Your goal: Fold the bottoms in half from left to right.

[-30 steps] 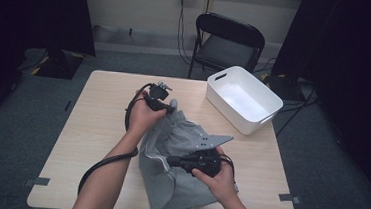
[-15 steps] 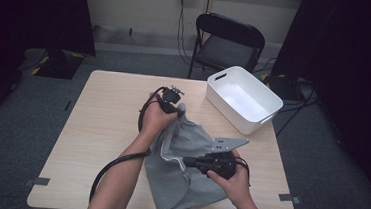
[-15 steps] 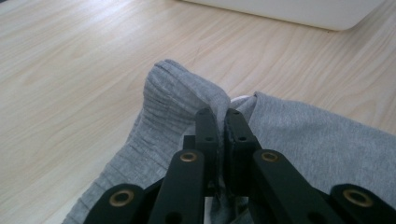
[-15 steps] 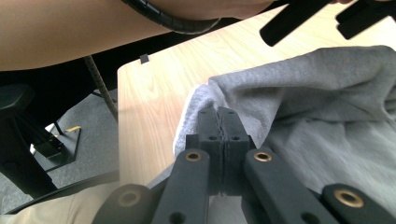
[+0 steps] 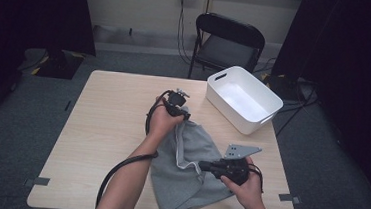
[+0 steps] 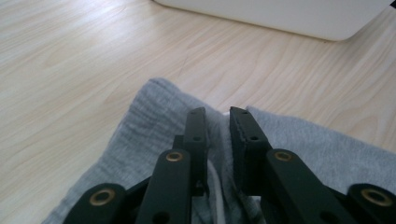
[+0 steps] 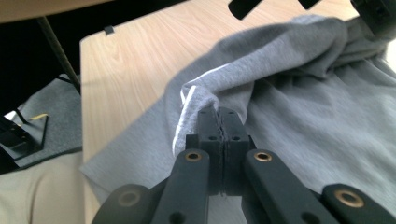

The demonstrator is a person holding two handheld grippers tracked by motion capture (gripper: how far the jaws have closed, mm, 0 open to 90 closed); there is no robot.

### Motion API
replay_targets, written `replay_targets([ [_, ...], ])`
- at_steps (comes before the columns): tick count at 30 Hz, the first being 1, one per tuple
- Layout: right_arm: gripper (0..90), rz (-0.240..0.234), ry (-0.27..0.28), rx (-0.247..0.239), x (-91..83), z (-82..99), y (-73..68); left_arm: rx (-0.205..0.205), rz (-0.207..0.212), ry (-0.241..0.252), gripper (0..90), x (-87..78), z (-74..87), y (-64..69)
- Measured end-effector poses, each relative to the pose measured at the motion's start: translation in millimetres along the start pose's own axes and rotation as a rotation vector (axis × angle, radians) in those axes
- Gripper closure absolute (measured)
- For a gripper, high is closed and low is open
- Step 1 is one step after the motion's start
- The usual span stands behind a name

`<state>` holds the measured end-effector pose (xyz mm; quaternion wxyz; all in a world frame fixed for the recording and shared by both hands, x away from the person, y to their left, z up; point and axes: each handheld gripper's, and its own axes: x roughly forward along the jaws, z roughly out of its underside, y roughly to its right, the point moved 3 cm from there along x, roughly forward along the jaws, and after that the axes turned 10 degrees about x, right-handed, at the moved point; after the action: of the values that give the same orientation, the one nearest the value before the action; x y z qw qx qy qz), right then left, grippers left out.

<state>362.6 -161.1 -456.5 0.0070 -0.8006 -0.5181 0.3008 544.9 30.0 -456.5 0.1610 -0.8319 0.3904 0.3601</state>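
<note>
lies crumpled on the wooden bench [image 5: 101,128], toward its near right part: a grey garment [image 5: 188,175] of soft jersey cloth, with a pale seam running along one folded edge. reaches from the middle of the bench down to the near edge in the high view, with its far end bunched into a narrow peak. at that peak, the left tongs [image 5: 182,113], held in the left hand [image 5: 162,120], pointing toward the white bin [image 5: 244,101]. seen in the left gripper view as left tongs [image 6: 218,122] with jaws a little apart, having just been opening, with grey cloth and a thin white cord lying in the gap between them; pads not pressing on the fabric. lower down, the right tongs [image 5: 205,165], gripped by the right hand [image 5: 244,187], aimed leftward across the garment's middle. shown in the right gripper view as right tongs [image 7: 219,116] with jaws pressed together, pinching a raised fold of the garment [image 7: 299,93] at the pale seam, so that the cloth lifts into a small ridge there. beyond the bench, just past the bin, a black folding chair [image 5: 228,42] standing on the grey carpet.
</note>
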Motion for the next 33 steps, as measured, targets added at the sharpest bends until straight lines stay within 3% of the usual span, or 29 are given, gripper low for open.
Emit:
replay_targets([
  [2,89.9,0.019,-0.007,0.003,-1.8,4.4,3.6,0.003,0.006,0.013,75.4,2.3,-0.9,2.4],
  [5,89.8,0.038,-0.014,0.013,-4.3,11.8,9.5,0.011,-0.010,0.055,60.5,2.3,-2.1,4.2],
  [7,89.8,0.046,-0.009,0.026,-6.2,16.7,13.3,0.048,-0.016,0.066,51.7,-0.6,-1.8,5.2],
  [9,89.8,0.050,-0.010,0.038,-7.2,20.8,15.9,0.056,-0.030,0.085,48.0,-6.1,-0.2,6.5],
  [13,89.8,0.060,-0.017,0.035,-7.3,24.8,16.2,0.049,-0.022,0.098,45.8,-18.6,7.4,12.6],
  [17,89.8,0.064,-0.018,0.036,-6.9,25.0,16.4,0.032,-0.012,0.075,46.3,-25.3,16.4,18.0],
  [23,89.8,0.069,-0.020,0.040,-6.1,27.7,17.4,0.006,0.013,0.080,52.4,-30.0,27.5,24.3],
  [25,89.8,0.068,-0.021,0.044,-6.0,28.6,17.5,-0.020,0.052,0.065,61.7,-29.5,30.4,26.9],
  [28,89.8,0.068,-0.020,0.045,-6.3,29.5,17.7,-0.038,0.068,0.045,64.6,-25.3,33.7,29.1],
  [33,89.7,0.072,-0.020,0.047,-9.0,29.6,16.9,-0.024,0.095,0.000,75.6,-16.0,34.4,35.4],
])
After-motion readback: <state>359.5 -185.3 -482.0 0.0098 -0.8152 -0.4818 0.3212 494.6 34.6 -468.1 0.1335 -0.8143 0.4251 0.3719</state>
